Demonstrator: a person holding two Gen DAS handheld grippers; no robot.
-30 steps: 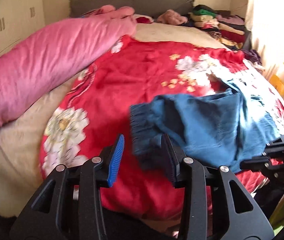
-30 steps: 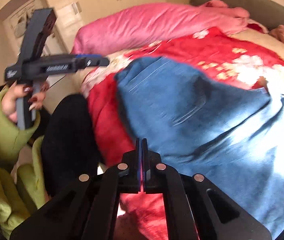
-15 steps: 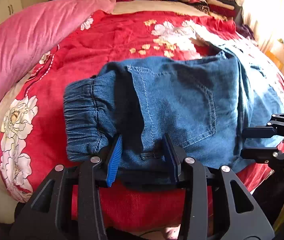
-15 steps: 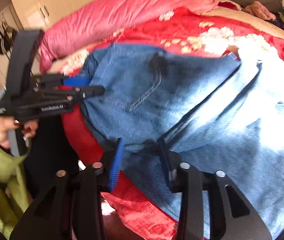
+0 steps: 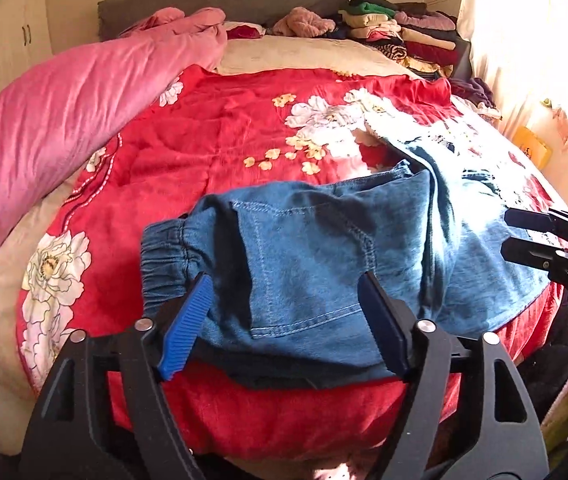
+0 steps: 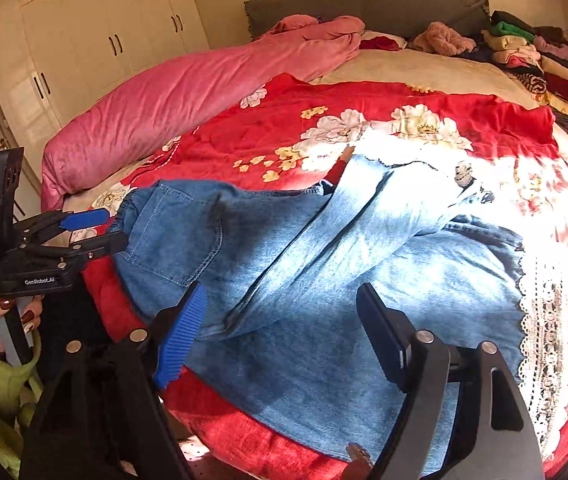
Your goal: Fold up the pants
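Note:
The blue denim pants (image 5: 324, 248) lie folded on the red flowered blanket (image 5: 212, 152), near the bed's front edge. Their elastic waistband (image 5: 164, 256) points left; the legs with white lace hems (image 6: 544, 300) run to the right. My left gripper (image 5: 284, 316) is open, its jaws wide apart at the waist end of the pants, holding nothing. My right gripper (image 6: 280, 324) is open too, jaws wide over the leg part, holding nothing. The left gripper also shows at the left of the right wrist view (image 6: 92, 228), and the right gripper at the right edge of the left wrist view (image 5: 524, 232).
A long pink quilt roll (image 5: 64, 112) lies along the bed's left side. Stacks of folded clothes (image 5: 404, 36) sit at the back right by the grey headboard (image 5: 224, 4). White wardrobes (image 6: 96, 40) stand to the left. The bed's front edge drops just below the pants.
Both grippers have opened wide and let go of the pants, which now lie flat on the blanket. Both have drawn back a little toward the bed's front edge.

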